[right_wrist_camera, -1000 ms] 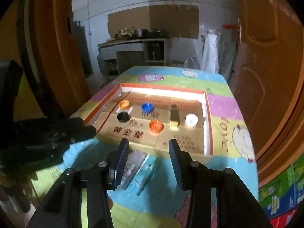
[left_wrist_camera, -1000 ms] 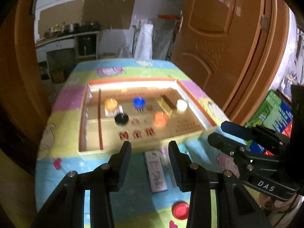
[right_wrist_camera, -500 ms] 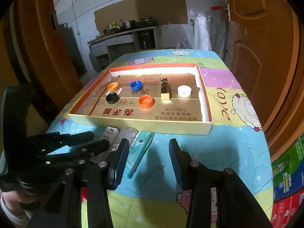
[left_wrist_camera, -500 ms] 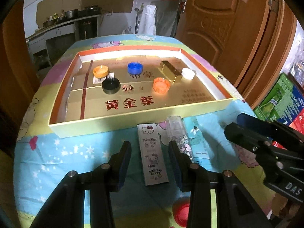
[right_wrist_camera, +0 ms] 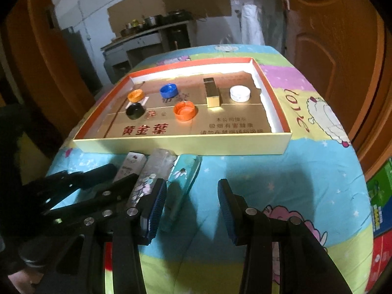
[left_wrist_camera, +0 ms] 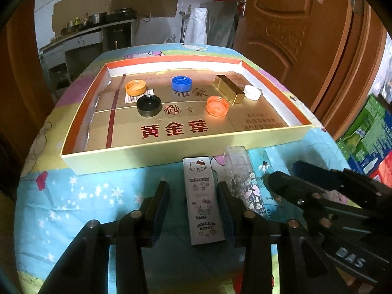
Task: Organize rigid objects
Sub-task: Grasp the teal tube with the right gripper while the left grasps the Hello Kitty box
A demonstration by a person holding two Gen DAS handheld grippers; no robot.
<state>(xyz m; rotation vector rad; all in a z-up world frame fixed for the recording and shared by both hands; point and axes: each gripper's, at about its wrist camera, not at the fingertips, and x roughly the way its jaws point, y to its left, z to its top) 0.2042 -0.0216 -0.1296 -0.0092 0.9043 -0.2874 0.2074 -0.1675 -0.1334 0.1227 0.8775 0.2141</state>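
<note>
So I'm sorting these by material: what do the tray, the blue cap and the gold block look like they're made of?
The tray looks like matte cardboard: thin folded walls and a printed floor. The blue cap looks like moulded plastic, with a ribbed rim and a slight sheen. The gold block has a shiny, mirror-like skin; whether foil-wrapped card or metal, I can't tell.

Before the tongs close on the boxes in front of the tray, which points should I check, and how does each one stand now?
1. Left tongs open: ok.
2. Hello Kitty box between the left tongs: ok.
3. Right tongs open: ok.
4. Teal box centred between the right tongs: not ok, it lies by the left finger.
5. Flowered box clear of both tongs: cannot tell.
6. Free floor in the tray: ok.
</note>
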